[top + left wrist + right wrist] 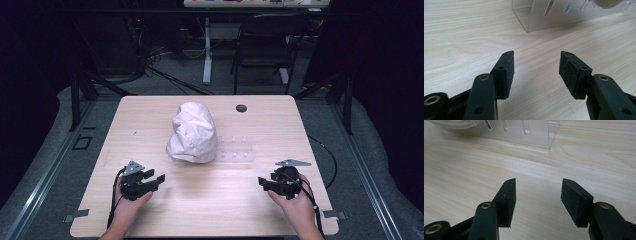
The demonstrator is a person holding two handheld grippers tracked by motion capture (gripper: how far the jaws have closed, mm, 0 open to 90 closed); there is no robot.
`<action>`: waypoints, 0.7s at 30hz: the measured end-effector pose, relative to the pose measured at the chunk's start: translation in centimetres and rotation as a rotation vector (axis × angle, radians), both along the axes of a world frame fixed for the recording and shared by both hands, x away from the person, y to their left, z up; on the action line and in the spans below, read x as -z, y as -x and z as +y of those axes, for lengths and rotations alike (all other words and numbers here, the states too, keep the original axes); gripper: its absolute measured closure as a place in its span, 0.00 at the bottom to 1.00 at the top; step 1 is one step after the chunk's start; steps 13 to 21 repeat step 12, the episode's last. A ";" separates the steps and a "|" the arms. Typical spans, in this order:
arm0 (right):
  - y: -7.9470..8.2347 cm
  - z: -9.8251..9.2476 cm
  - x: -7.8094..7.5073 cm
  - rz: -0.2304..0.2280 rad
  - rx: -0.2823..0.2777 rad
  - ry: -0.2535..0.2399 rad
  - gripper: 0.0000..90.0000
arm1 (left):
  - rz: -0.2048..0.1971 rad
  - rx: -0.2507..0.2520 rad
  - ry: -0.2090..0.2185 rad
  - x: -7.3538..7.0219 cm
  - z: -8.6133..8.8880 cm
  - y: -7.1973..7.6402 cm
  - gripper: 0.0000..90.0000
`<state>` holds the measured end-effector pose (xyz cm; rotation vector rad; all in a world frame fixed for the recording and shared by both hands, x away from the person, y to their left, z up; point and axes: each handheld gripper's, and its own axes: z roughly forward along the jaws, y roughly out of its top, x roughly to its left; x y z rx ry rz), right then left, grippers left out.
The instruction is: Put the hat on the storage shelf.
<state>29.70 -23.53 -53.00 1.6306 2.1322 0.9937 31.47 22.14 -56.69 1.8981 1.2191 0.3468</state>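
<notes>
A crumpled white cloth bundle point(192, 132) sits near the middle of the light wooden table point(150, 110). Just right of it lies a clear plastic rack point(236, 149) with slots; its corner shows in the left gripper view point(549, 15) and in the right gripper view point(524, 132). My left gripper point(155, 178) rests near the front left, held by a hand, open with nothing between its pads point(508, 72). My right gripper point(264, 182) is at the front right, also open and empty, its pads point(571, 200) apart over bare wood.
A small dark round hole cover point(241, 108) is set in the table near the back edge. Beyond the table stand a black chair point(265, 45) and a white desk leg point(207, 50), with cables on the floor.
</notes>
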 end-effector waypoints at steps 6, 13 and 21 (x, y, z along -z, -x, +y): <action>0.8 0.0 1.8 -0.039 0.023 -0.005 0.51 | 0.003 0.012 -0.012 0.2 -0.5 0.0 0.52; 1.6 -0.4 3.2 -0.115 0.068 -0.007 0.52 | -0.027 0.029 -0.011 0.1 -0.8 0.1 0.52; 1.6 -0.4 3.2 -0.115 0.068 -0.007 0.52 | -0.027 0.029 -0.011 0.1 -0.8 0.1 0.52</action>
